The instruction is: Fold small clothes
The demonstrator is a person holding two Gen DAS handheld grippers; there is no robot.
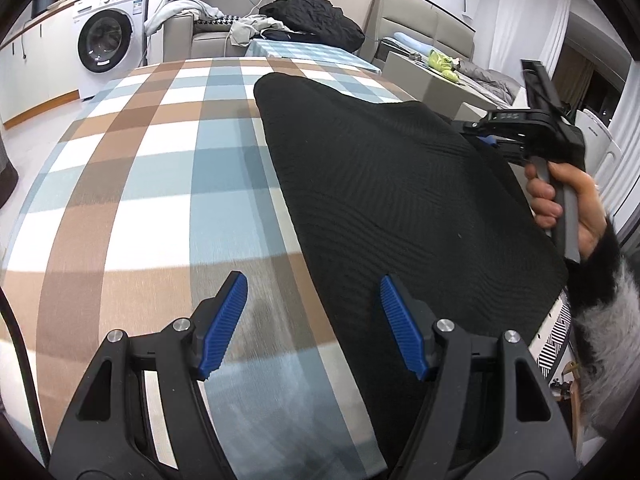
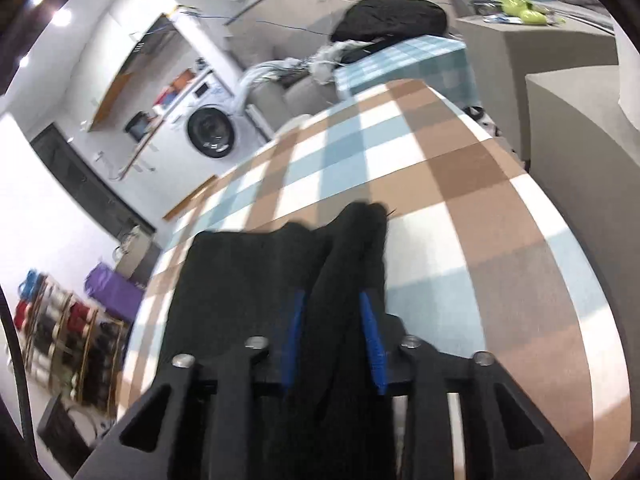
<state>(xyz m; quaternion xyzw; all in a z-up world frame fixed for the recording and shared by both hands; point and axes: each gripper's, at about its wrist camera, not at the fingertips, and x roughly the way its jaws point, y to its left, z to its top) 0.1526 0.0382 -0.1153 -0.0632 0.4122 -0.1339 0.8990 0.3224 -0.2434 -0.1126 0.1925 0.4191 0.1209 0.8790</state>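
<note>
Jaws clamp black garment (image 2: pixel 344 264), right wrist view only, seemingly.

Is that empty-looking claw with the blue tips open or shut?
Open: the left gripper has blue fingertips spread wide, nothing between them.

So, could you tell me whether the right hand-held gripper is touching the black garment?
Touching. The right wrist view shows the right hand-held gripper with its blue pads closed on a bunched fold of the black garment.
</note>
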